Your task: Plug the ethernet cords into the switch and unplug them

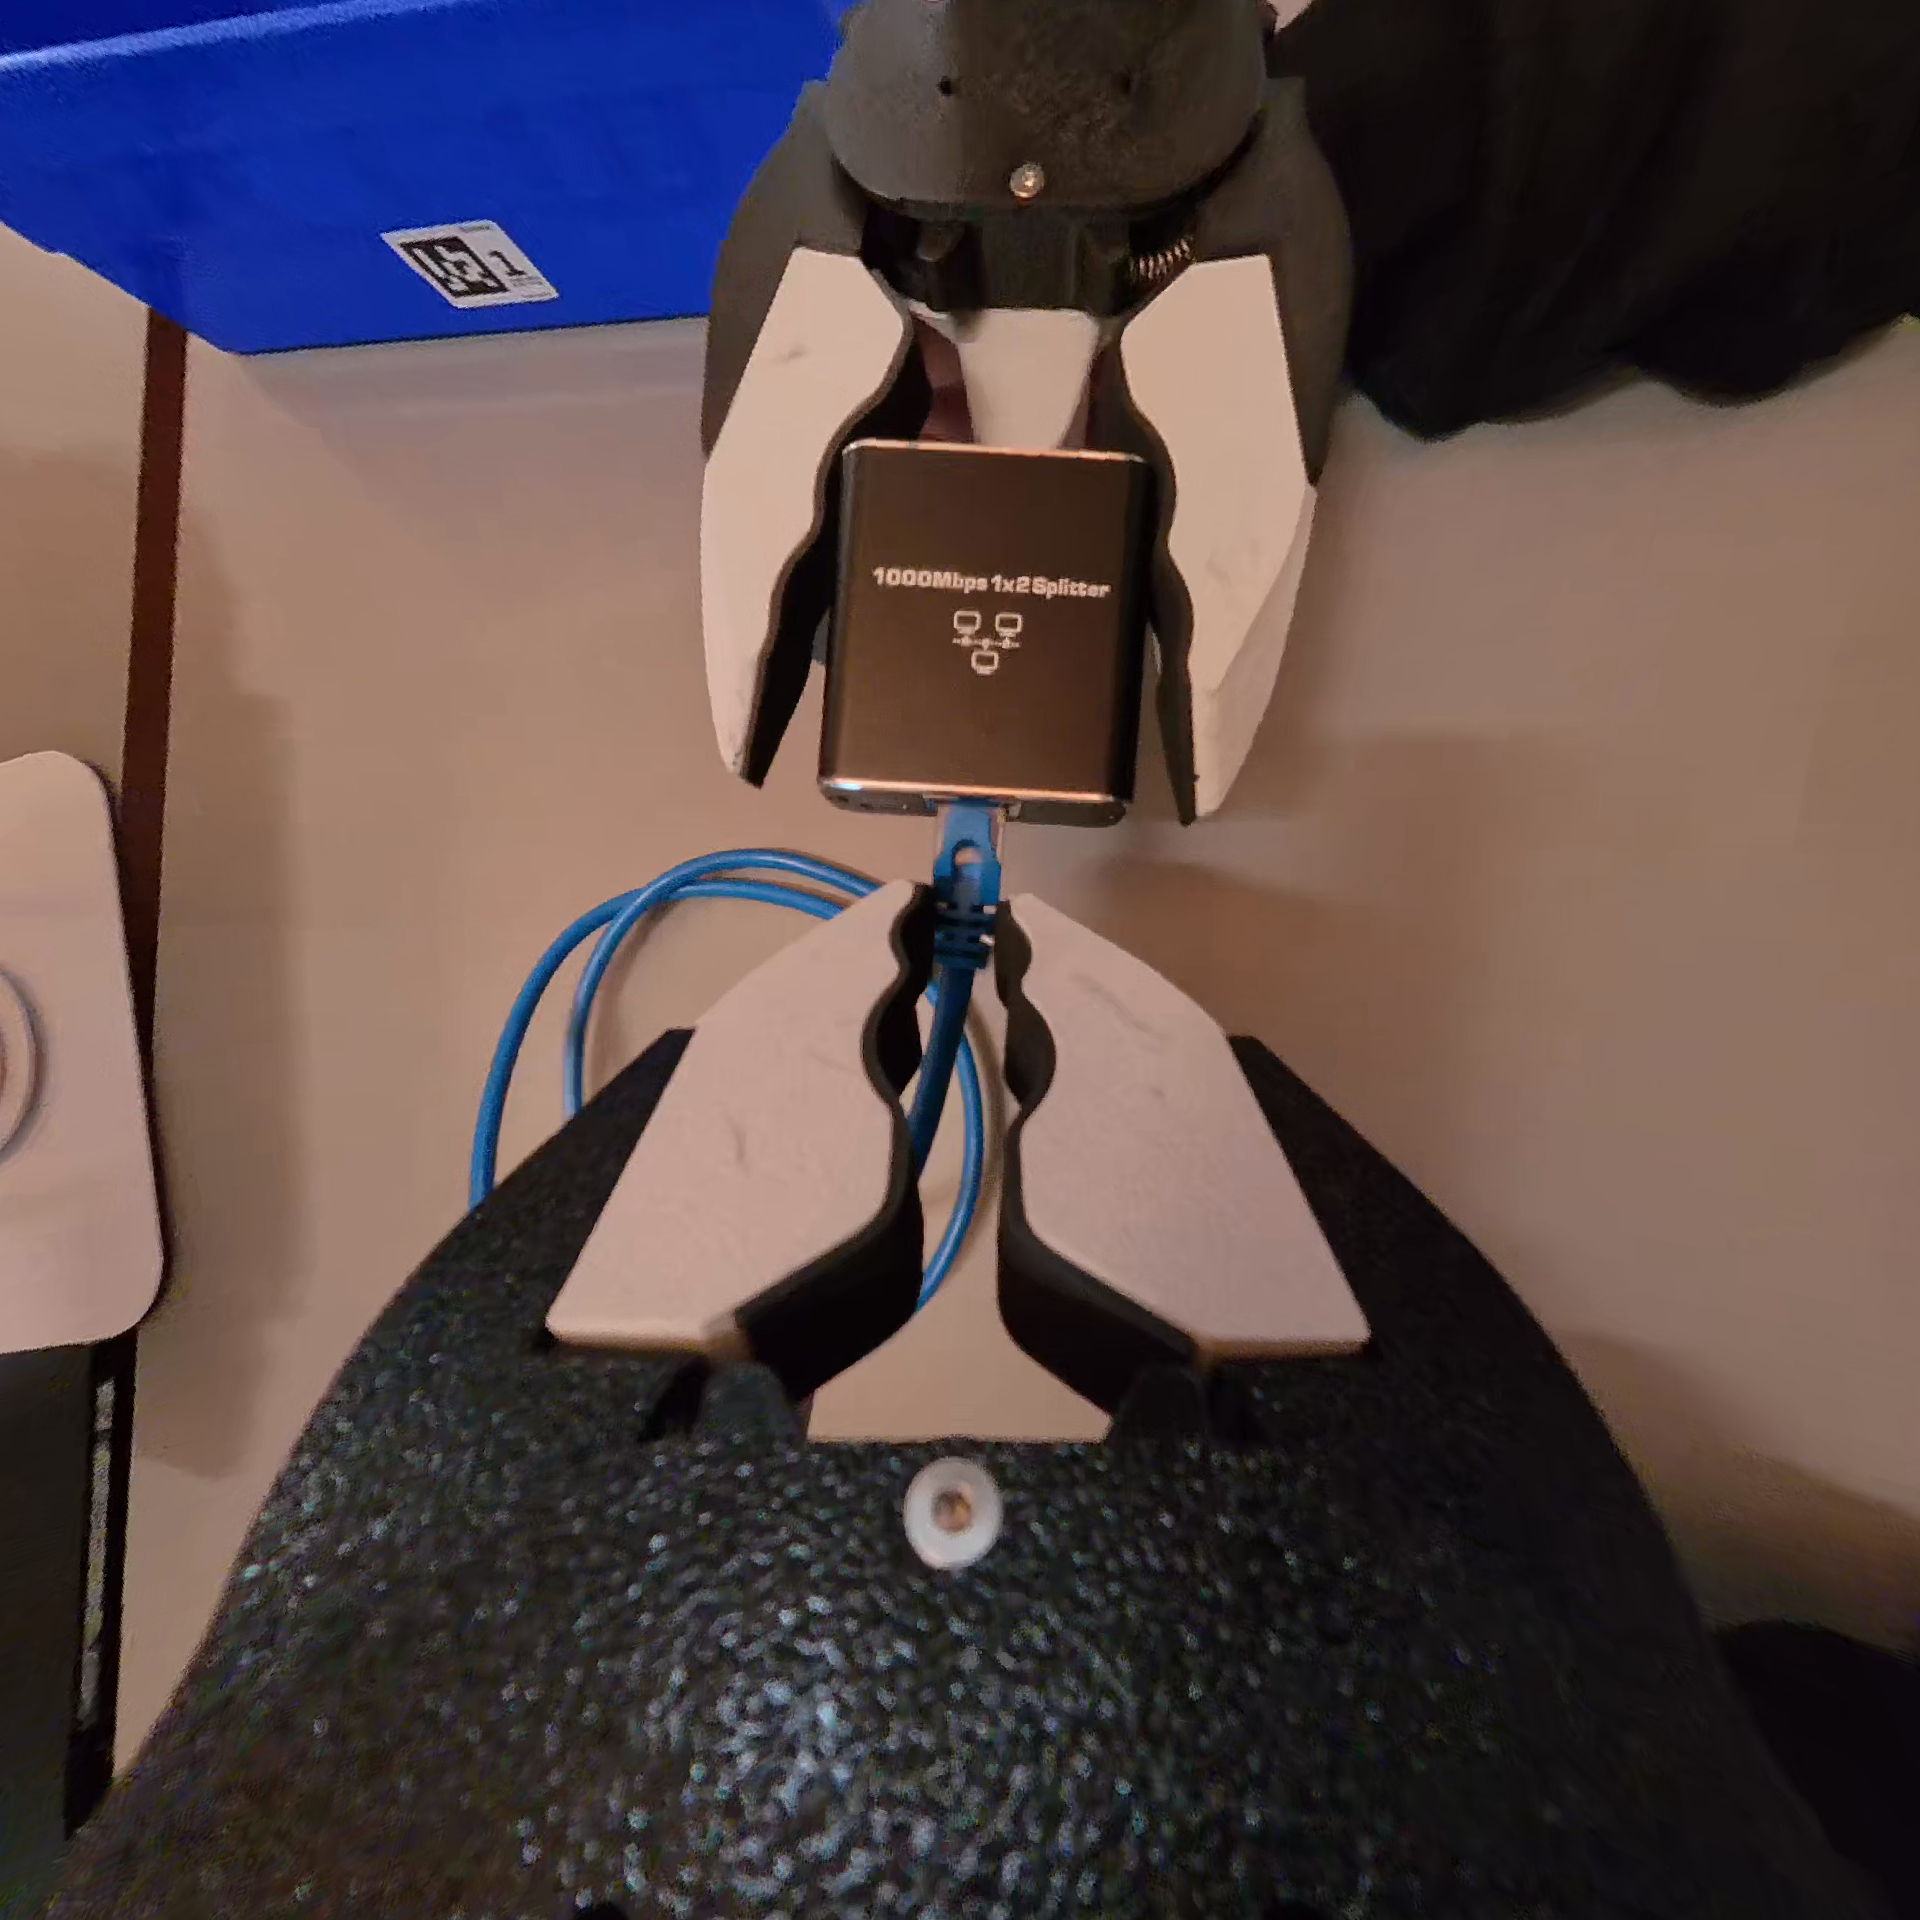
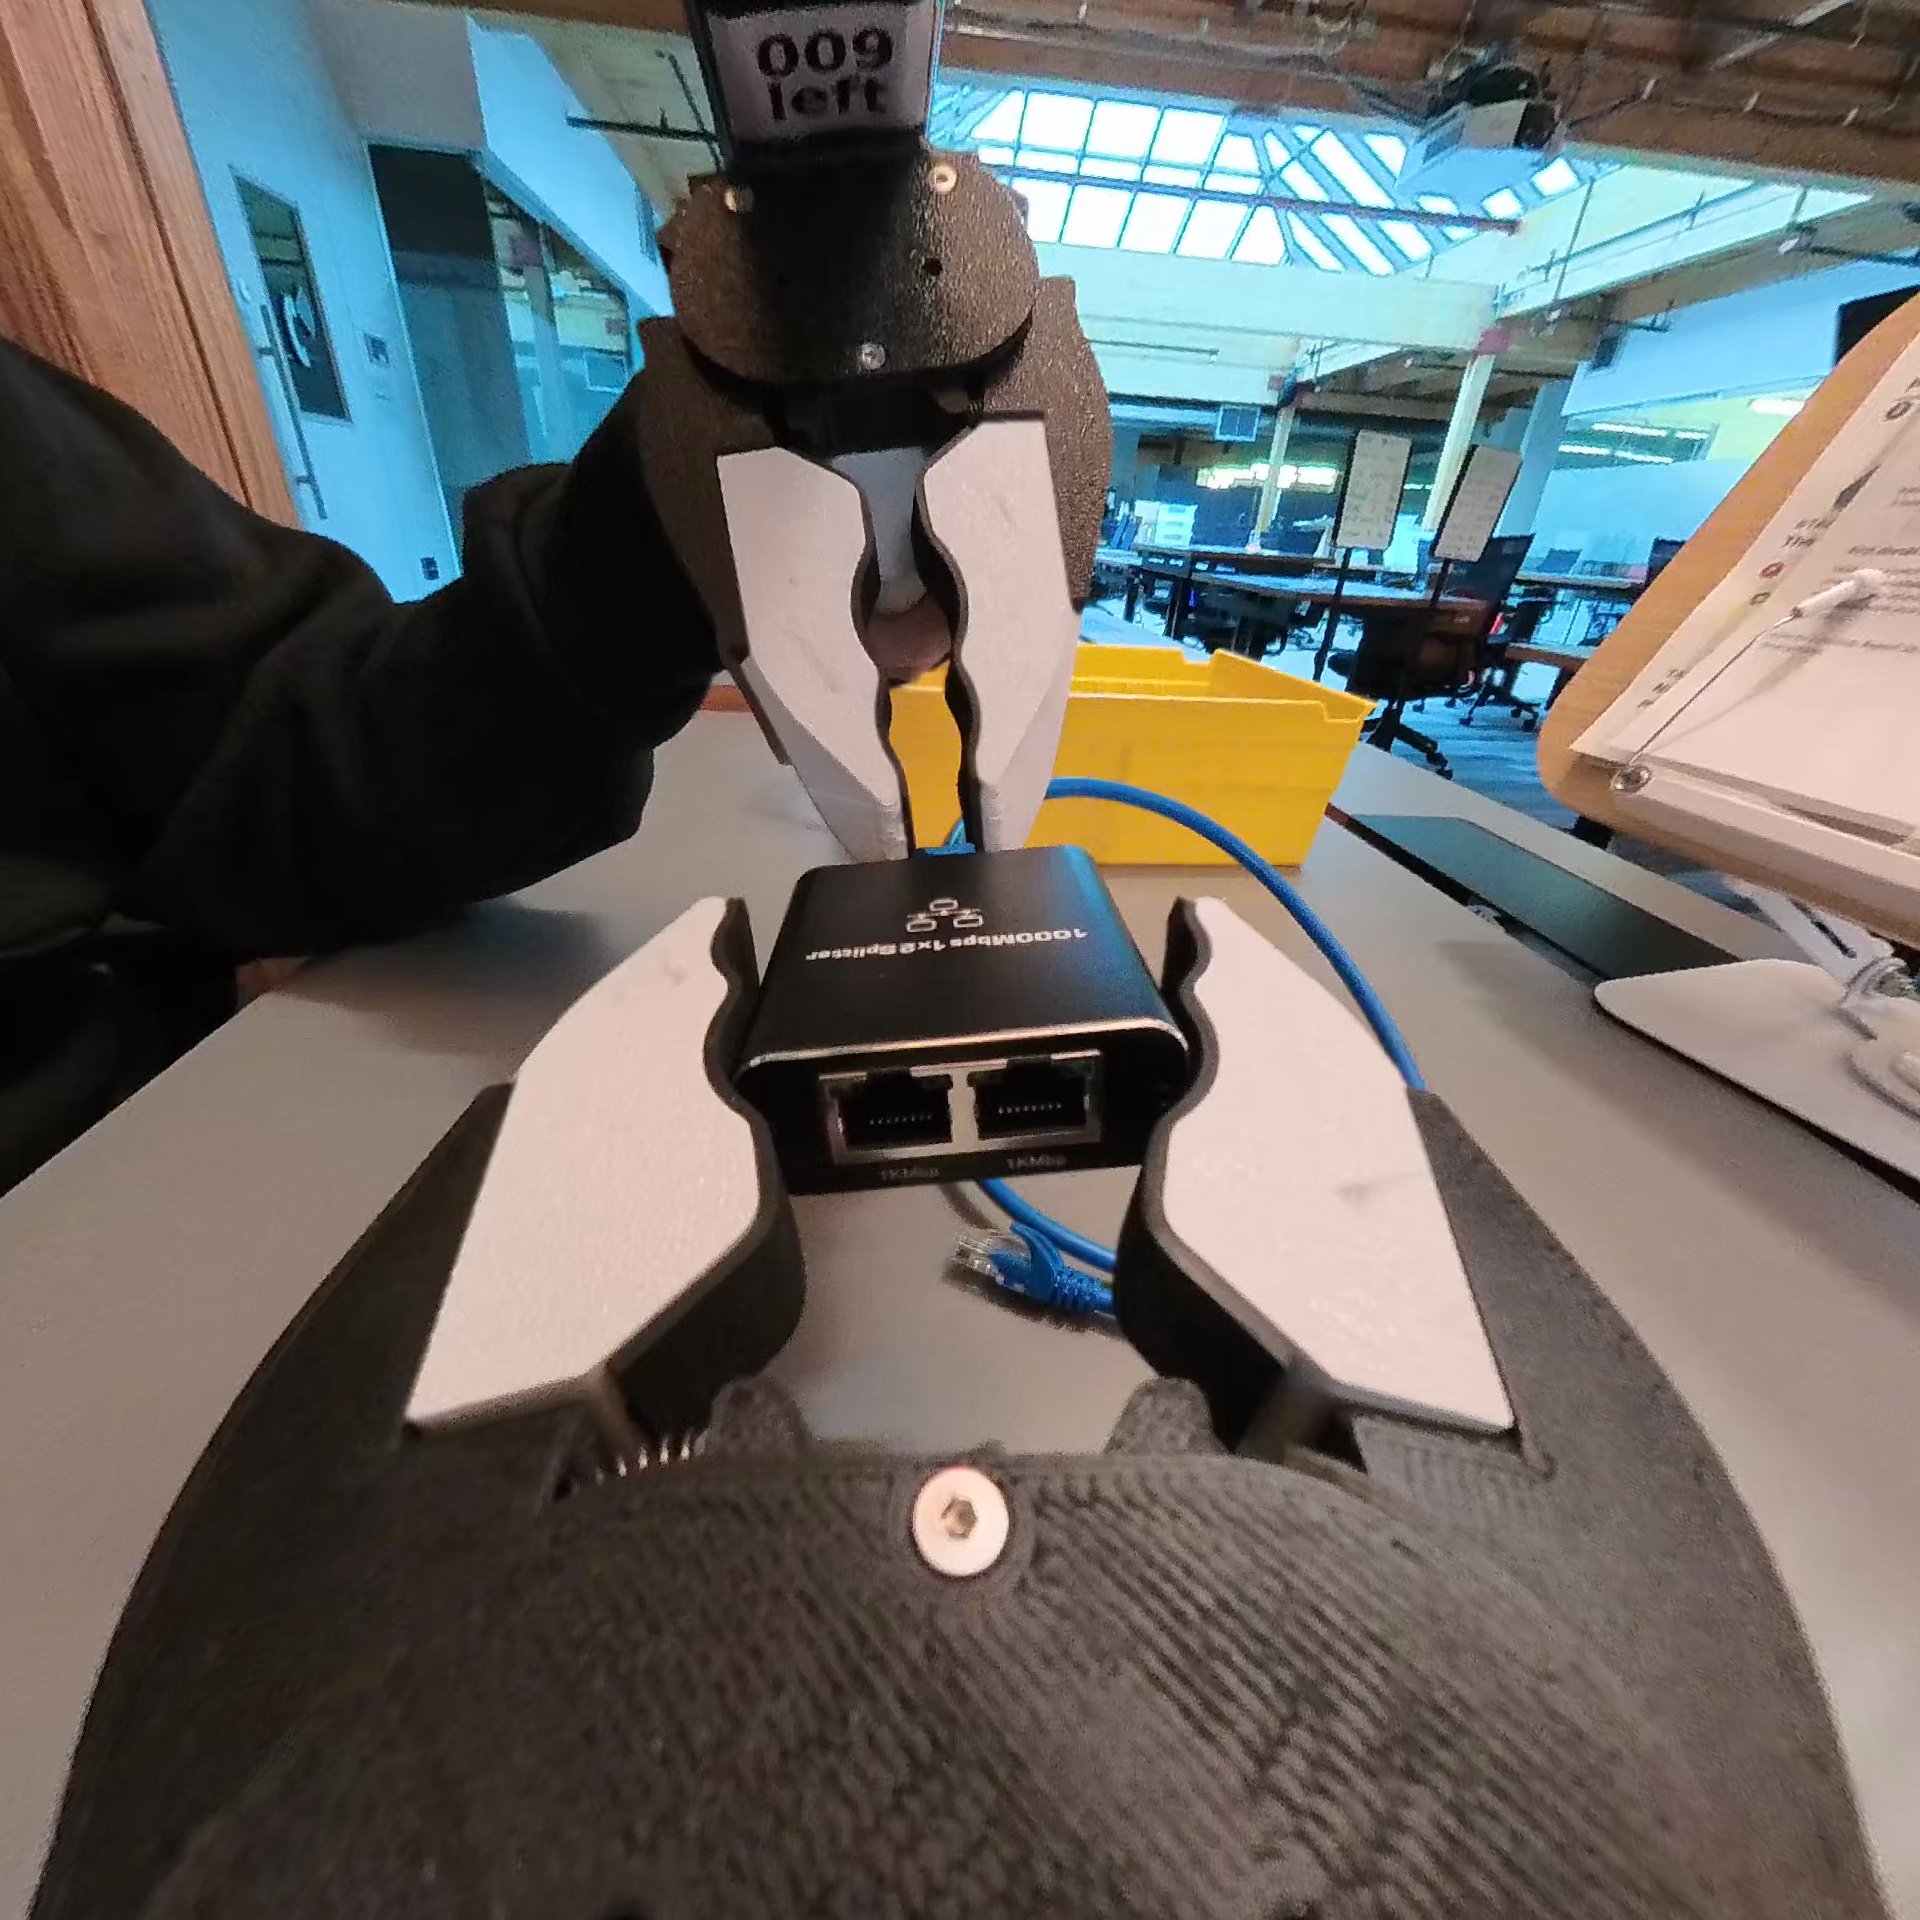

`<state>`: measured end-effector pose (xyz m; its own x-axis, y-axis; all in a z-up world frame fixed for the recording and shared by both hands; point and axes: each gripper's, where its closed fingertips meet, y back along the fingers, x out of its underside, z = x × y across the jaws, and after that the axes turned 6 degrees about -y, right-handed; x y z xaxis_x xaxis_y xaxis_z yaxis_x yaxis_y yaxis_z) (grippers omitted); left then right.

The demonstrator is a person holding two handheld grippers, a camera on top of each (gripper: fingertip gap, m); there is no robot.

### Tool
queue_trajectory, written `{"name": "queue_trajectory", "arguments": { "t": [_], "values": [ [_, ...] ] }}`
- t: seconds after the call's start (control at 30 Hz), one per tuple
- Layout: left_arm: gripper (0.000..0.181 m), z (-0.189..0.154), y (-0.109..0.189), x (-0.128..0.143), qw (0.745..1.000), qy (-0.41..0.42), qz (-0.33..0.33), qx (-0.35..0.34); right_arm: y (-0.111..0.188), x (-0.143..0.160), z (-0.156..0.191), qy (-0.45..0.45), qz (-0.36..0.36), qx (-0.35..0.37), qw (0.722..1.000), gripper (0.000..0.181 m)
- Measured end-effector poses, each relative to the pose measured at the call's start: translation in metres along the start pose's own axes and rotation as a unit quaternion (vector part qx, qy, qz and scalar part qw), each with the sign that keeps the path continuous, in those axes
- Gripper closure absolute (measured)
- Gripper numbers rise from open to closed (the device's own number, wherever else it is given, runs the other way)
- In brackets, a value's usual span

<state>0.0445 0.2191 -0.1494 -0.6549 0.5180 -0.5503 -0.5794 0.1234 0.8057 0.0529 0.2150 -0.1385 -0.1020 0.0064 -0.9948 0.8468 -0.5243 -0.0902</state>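
The black switch (image 1: 987,623) is held level above the table, gripped by its two sides in my right gripper (image 1: 977,790), which comes in from the far side in the left wrist view. My left gripper (image 1: 961,904) is shut on the plug of a blue ethernet cord (image 1: 966,894), and the plug's tip sits in the single port on the switch's near face. In the right wrist view, my right gripper (image 2: 956,914) clamps the switch (image 2: 956,956), whose two ports facing me are empty. My left gripper (image 2: 940,842) is behind it. A loose blue plug (image 2: 1023,1268) lies on the table below.
A blue bin (image 1: 364,156) with a marker tag stands at the back left. A yellow bin (image 2: 1195,748) sits behind the switch. A stand with paper sheets (image 2: 1766,623) and its white base (image 2: 1766,1039) are at the right. A person's black sleeve (image 2: 312,727) is at the left.
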Motion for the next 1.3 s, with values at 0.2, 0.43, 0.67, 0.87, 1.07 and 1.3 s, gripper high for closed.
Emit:
{"name": "queue_trajectory", "arguments": {
  "t": [0.2, 0.43, 0.67, 0.87, 1.07, 1.3],
  "values": [
    [0.170, 0.016, 0.012, -0.013, 0.997, 0.022, -0.071, -0.039, 0.001, -0.032, -0.017, 0.028, -0.061, 0.052, 0.996, 0.106],
    [0.147, 0.101, 0.128, -0.023, 0.865, 0.228, -0.323, -0.310, -0.019, -0.134, -0.066, 0.154, -0.146, 0.186, 0.959, 0.106],
    [0.160, 0.079, 0.106, -0.042, 0.784, 0.398, -0.474, 0.054, -0.058, -0.155, -0.047, 0.237, -0.161, 0.204, 0.936, 0.106],
    [0.151, 0.059, 0.092, -0.048, 0.778, 0.374, -0.470, 0.182, -0.047, -0.154, -0.052, 0.224, -0.162, 0.194, 0.941, 0.106],
    [0.158, 0.068, 0.101, -0.041, 0.754, 0.397, -0.492, 0.180, -0.056, -0.149, -0.046, 0.256, -0.129, 0.189, 0.939, 0.106],
    [0.144, 0.069, 0.115, -0.028, 0.760, 0.382, -0.496, 0.174, -0.044, -0.149, -0.053, 0.277, -0.108, 0.206, 0.932, 0.106]
  ]
}}
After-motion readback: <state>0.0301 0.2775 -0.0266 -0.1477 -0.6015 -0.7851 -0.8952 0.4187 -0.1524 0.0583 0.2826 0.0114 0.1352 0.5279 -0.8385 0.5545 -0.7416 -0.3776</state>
